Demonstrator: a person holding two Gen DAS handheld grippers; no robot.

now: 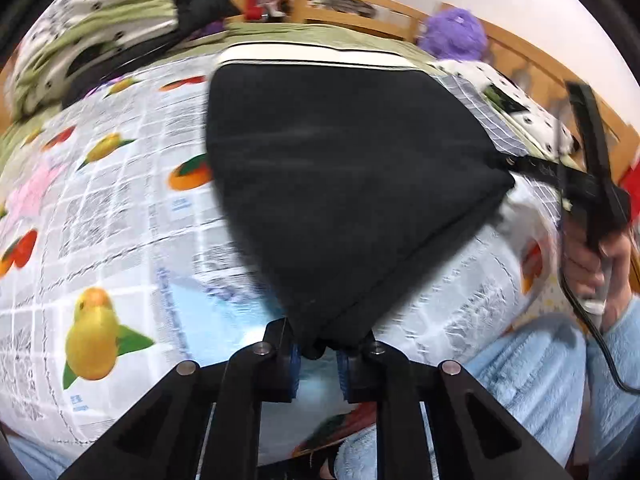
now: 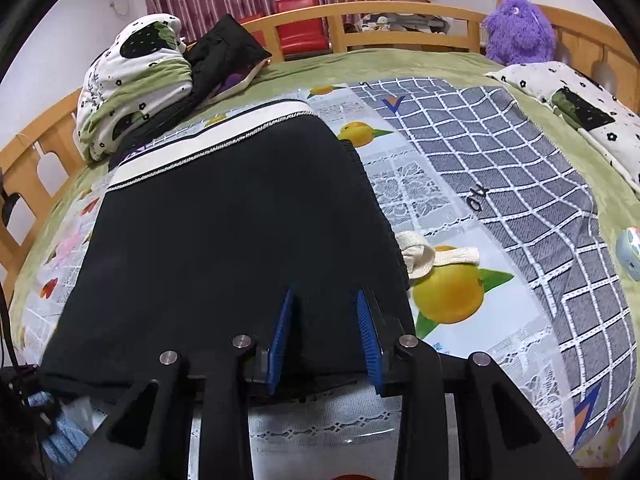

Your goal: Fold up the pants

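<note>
A purple fluffy toy [image 2: 518,30] sits by the wooden bed rail [image 2: 400,10], a spotty rolled blanket [image 2: 132,84] lies on the green sheet [image 2: 360,64], and a fruit-picture cloth [image 2: 452,284] covers the bed.

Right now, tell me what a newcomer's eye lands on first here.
The black pants dominate, spread over a fruit-print cloth on the bed. The left tool pinches one near corner of them, while the right tool stands open over their near edge. A purple plush toy sits by the far wooden rail.
</note>
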